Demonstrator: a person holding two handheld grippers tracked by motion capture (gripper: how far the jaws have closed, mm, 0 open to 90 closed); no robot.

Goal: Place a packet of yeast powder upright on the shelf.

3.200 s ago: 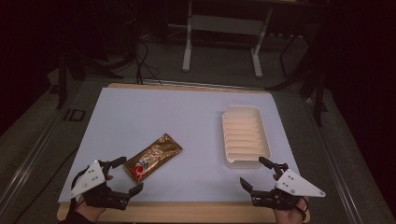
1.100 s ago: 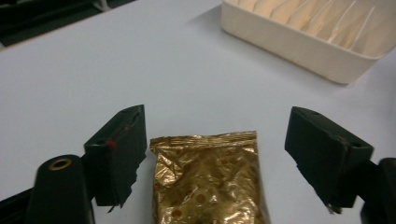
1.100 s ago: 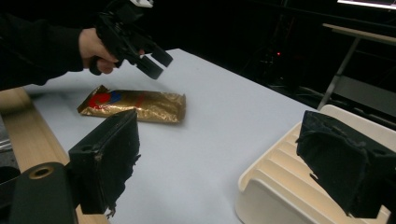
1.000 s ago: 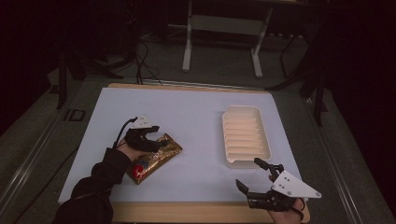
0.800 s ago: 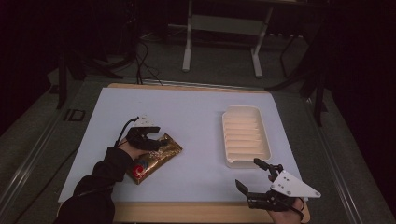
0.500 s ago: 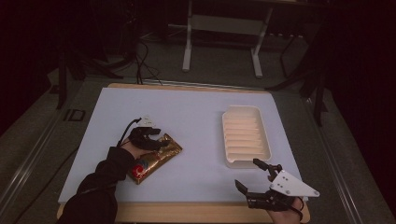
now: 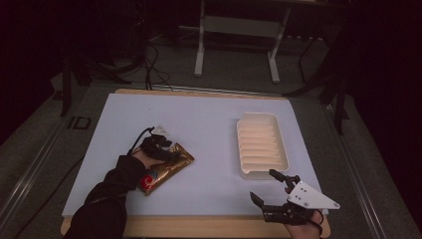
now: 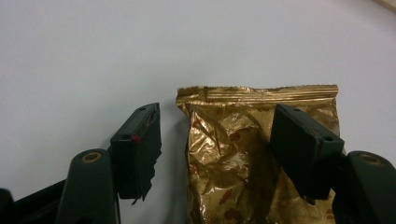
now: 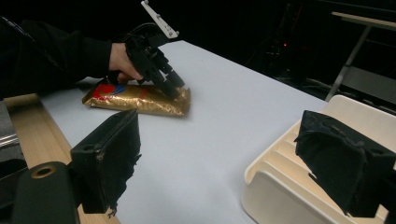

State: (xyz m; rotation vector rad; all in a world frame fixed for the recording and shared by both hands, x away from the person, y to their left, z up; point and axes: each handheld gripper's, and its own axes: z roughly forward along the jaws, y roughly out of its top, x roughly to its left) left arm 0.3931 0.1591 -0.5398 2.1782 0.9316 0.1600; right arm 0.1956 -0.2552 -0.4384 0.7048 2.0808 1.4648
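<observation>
- Since the first earlier high view the left claw (image 7: pixel 166 152) has left the lower left bench edge and now sits over the upper end of the gold snack packet (image 7: pixel 166 168), left of centre in the high view; over the last second it has edged lower onto that packet. The right claw (image 7: pixel 272 195) has barely shifted at the lower right.
- Left claw: jaws spread wide. In the left gripper view the left jaw stands on bare surface just beside the packet's edge, while the right jaw overlaps the packet's right side below the crimped seal; nothing is pinched between them.
- Right claw: open and empty, hovering above the near bench edge at the lower right of the high view, just below the tray (image 7: pixel 262 145).
- Writing: the gold snack packet (image 8: pixel 252 154) shows a reddish pattern on crinkled foil, and a red and blue patch at its lower end in the right gripper view (image 9: pixel 140 99); no words are legible.
- The packet lies diagonally on the white bench (image 7: pixel 209 114), its lower end near the person's dark sleeve (image 7: pixel 107 199).
- The ribbed cream tray lies right of centre, well apart from the packet, with a broad bare strip between them.
- Open bench lies above both objects up to the far edge; the wooden rim (image 7: pixel 199 226) runs along the bottom of the high view.
</observation>
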